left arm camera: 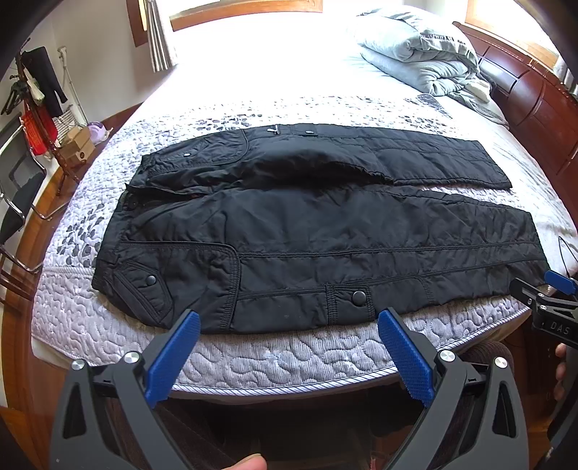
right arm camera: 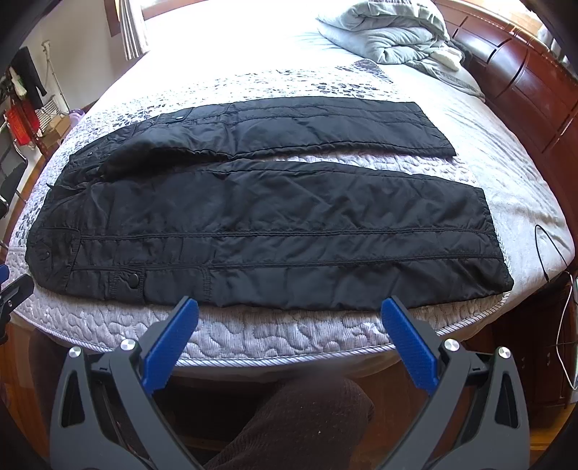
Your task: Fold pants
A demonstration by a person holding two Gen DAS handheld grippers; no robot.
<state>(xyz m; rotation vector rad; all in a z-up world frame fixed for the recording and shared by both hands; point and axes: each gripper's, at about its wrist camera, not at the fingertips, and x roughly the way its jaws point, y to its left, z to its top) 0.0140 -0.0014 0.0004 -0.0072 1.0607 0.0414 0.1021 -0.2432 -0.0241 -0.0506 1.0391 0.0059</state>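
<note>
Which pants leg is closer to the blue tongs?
The front leg, the one lying along the mattress edge just ahead of both open tongs. The other leg lies farther back, toward the gray blanket.

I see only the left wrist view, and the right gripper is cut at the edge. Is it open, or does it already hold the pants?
Observer: The right gripper is open, with nothing between its fingers. It points at the near leg of the black pants.
Operator: Is anything near the hem on that side?
Observer: A white cable hangs beside the bed, past the hem of the near leg.
Operator: And what is below the gripper?
Observer: The person's knee, in brown fabric, is under it, in front of the mattress.
</note>
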